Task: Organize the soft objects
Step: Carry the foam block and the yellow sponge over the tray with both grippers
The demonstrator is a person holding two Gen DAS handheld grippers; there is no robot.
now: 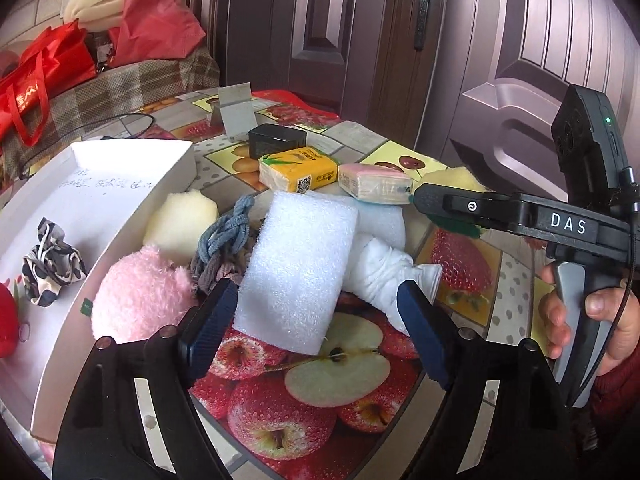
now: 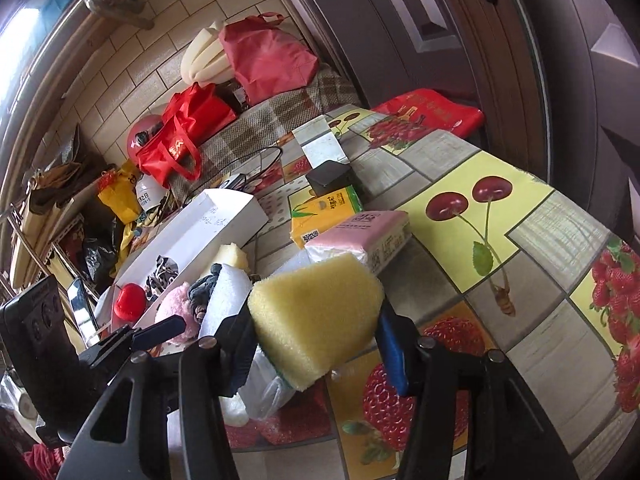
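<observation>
Sponge (image 2: pixel 316 320), yellow, sits pinched in the right gripper (image 2: pixel 320 344) above the table's (image 2: pixel 520 208) near edge. Left gripper (image 1: pixel 320 312) gapes around the foam block (image 1: pixel 296 268), untouched. Next, I'd say: carry the sponge to the white box (image 2: pixel 236 208) at the far-left edge.

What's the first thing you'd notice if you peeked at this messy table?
The yellow sponge jumps out first, squeezed in the right gripper just above the fruit-print tablecloth. Next comes the white foam block, standing between the left gripper's open jaws. Beside it, a fluffy pink toy leans against the white box.
</observation>
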